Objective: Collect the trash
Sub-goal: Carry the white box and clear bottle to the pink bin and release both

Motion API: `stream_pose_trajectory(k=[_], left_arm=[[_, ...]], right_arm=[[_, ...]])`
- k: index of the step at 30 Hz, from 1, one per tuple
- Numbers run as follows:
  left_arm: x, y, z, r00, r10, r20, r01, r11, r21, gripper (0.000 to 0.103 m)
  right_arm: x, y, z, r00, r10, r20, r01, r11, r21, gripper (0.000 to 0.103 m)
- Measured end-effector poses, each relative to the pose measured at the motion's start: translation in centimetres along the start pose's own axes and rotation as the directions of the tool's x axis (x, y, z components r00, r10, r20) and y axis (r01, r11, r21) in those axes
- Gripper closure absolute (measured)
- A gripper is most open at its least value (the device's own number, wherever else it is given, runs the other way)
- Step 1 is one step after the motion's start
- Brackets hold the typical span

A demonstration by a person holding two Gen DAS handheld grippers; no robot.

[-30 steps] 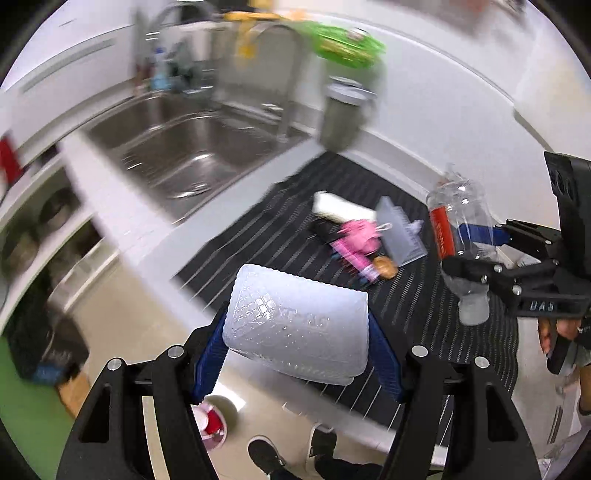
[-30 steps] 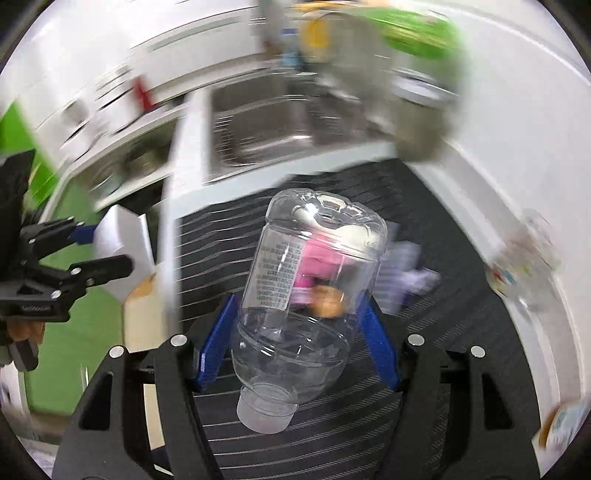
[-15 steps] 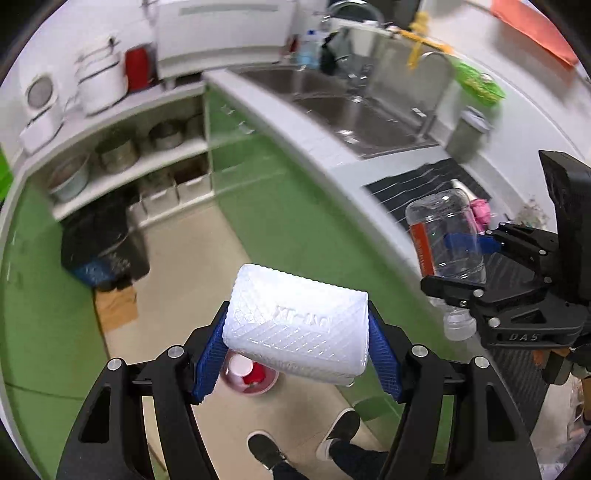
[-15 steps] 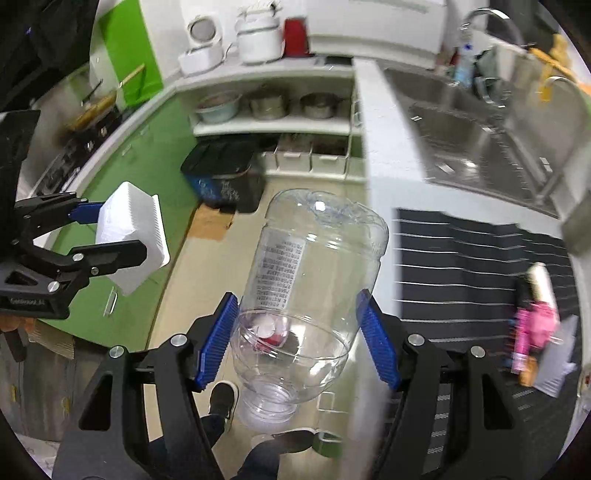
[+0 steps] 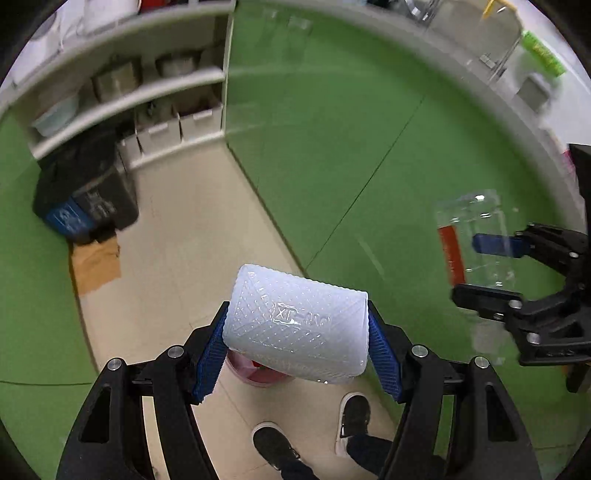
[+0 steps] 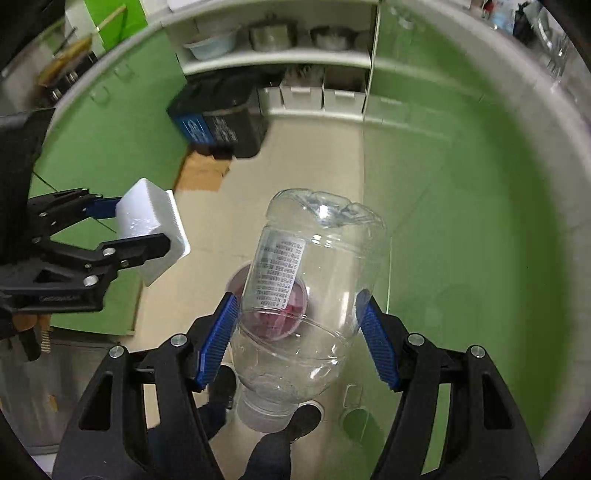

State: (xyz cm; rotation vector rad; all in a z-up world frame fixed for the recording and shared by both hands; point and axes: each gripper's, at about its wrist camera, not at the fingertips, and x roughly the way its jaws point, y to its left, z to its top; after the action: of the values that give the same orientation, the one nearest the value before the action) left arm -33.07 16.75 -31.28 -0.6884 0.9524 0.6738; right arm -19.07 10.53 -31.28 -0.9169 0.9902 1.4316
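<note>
My left gripper [image 5: 297,343] is shut on a white textured plastic container [image 5: 295,328], held above the floor; it also shows in the right wrist view [image 6: 151,229]. My right gripper [image 6: 297,339] is shut on a clear plastic bottle [image 6: 310,291], cap end toward the camera; the bottle also shows at the right of the left wrist view [image 5: 472,240]. A small pink bin [image 6: 291,310] with red contents stands on the floor below both, seen through the bottle, and peeks out under the container [image 5: 255,373].
Green cabinet fronts [image 5: 351,140] run along the right. A black and blue box [image 5: 81,199] and flattened cardboard [image 5: 96,262] lie on the tiled floor by open shelves with pots [image 6: 273,33]. The person's shoes [image 5: 273,446] are below.
Both grippers have swung away from the counter and sink and now point down at the floor. The pink bin is nearer beneath them. Both still hold their items.
</note>
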Motion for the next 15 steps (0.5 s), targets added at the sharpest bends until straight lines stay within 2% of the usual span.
stream_pose_trajectory(k=[4,6,7,9,15], left_arm=[[6.5,1.8,-2.4,1.000,-0.013,-0.025,0.013,1.000,-0.017,0.037],[8.8,2.4,-3.3,1.000,-0.018,-0.025,0.017,0.999,-0.029,0.029],[9.6,2.7,-3.6,0.999,-0.018,-0.026,0.017,0.999,-0.038,0.028],[11.1,3.3,-4.4,0.999,-0.017,-0.036,0.015,0.998,-0.058,0.006],[11.3,4.2,-5.2,1.000,0.001,-0.032,-0.004,0.996,-0.086,0.006]], right_arm=[[5.2,-0.5,-1.8,1.000,-0.005,-0.020,0.005,1.000,0.008,0.037],[7.2,-0.9,-2.6,1.000,-0.005,-0.025,0.006,1.000,0.015,0.037],[7.9,-1.0,-2.8,1.000,-0.004,-0.028,0.005,1.000,0.018,0.037],[8.8,-1.2,-3.3,0.999,-0.004,-0.032,0.004,1.000,0.020,0.037],[10.1,-0.8,-3.4,0.999,0.011,-0.036,-0.011,1.000,0.007,0.037]])
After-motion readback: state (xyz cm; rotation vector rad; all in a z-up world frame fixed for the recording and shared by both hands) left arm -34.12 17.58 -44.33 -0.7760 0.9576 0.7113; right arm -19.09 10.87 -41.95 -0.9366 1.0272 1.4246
